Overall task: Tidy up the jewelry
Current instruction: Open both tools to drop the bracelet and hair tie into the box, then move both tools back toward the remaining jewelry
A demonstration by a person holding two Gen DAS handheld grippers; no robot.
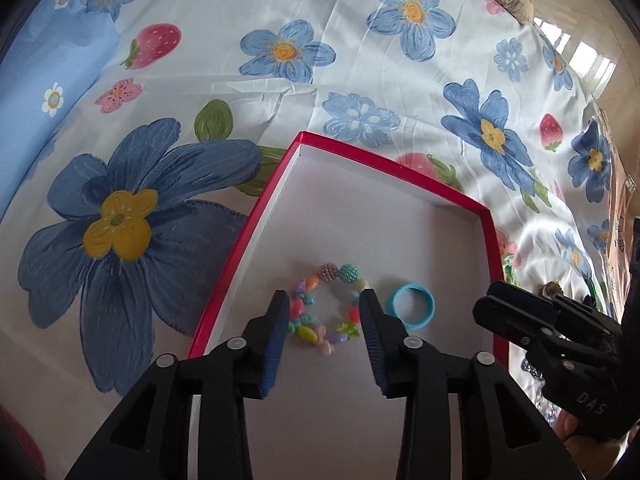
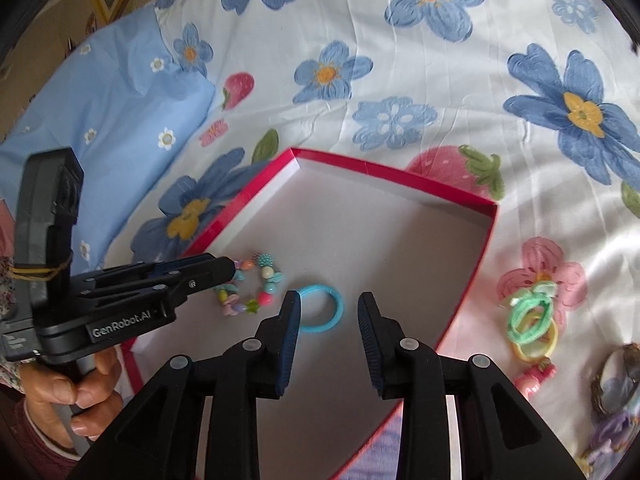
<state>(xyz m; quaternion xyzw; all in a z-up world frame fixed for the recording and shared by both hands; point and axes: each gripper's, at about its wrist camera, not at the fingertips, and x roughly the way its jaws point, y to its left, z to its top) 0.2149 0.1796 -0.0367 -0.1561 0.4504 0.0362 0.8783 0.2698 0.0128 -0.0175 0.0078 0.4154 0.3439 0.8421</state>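
Note:
A red-rimmed box [image 1: 400, 170] with a white floor lies on a flowered bedsheet; it also shows in the right wrist view [image 2: 400, 178]. Inside lie a colourful beaded bracelet [image 1: 316, 280] [image 2: 269, 276] and a blue hair tie [image 1: 412, 306] [image 2: 334, 294]. My left gripper [image 1: 324, 300] is open, its fingers either side of the bracelet just above it, holding nothing. My right gripper [image 2: 329, 302] is open and empty over the box, just in front of the blue hair tie. The left gripper [image 2: 224, 270] shows from the side in the right wrist view.
Right of the box on the sheet lie a green and yellow hair tie bundle [image 2: 532, 316], a pink trinket [image 2: 536, 376] and a dark bangle with purple pieces [image 2: 616, 384]. A blue pillow [image 2: 104, 120] lies at the far left.

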